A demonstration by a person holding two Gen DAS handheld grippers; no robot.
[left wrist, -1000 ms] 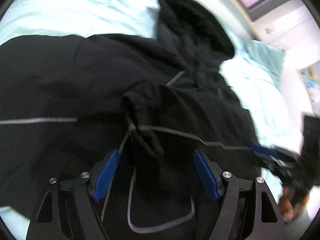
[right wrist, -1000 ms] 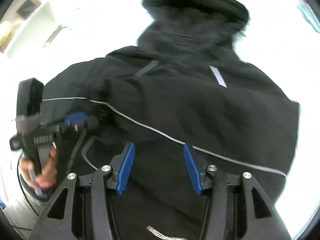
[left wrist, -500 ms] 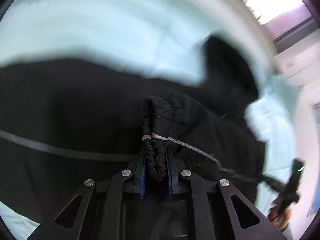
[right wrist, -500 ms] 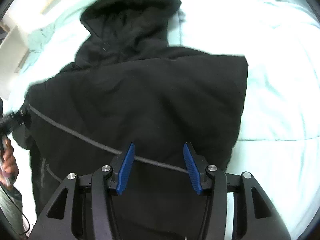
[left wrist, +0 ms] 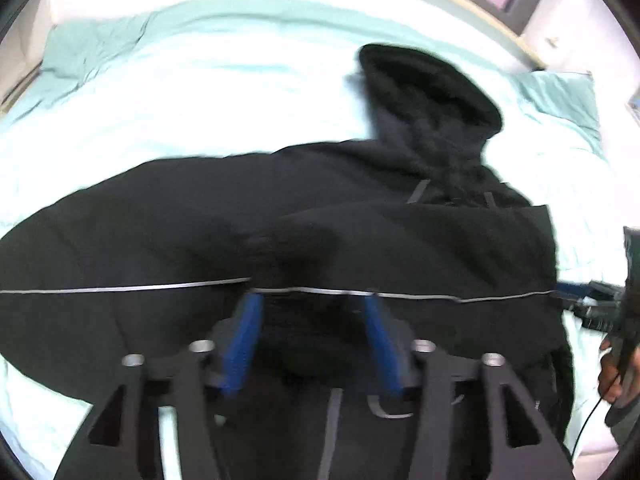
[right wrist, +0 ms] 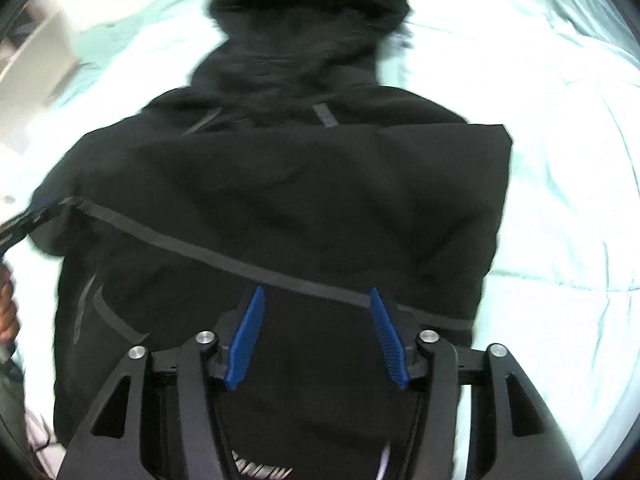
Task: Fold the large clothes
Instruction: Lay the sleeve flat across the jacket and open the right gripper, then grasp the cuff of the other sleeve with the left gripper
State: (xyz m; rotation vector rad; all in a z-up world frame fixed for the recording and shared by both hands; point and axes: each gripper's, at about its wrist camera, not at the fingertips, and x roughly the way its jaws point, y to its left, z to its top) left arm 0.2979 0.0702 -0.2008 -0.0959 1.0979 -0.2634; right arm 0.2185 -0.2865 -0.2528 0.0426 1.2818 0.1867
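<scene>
Your left tool [left wrist: 310,304] spread apart over black hooded jacket [left wrist: 280,240], your right tool [right wrist: 316,298] likewise apart above it, pale green bed [left wrist: 160,92] around, pillow [left wrist: 92,52] beyond.

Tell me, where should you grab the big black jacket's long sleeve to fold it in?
Probably near the far end of the sleeve, which lies stretched flat to the left across the bed. The left gripper, its jaws open, could come in from the left and pinch the sleeve's thin edge, then carry it over the jacket body.
</scene>
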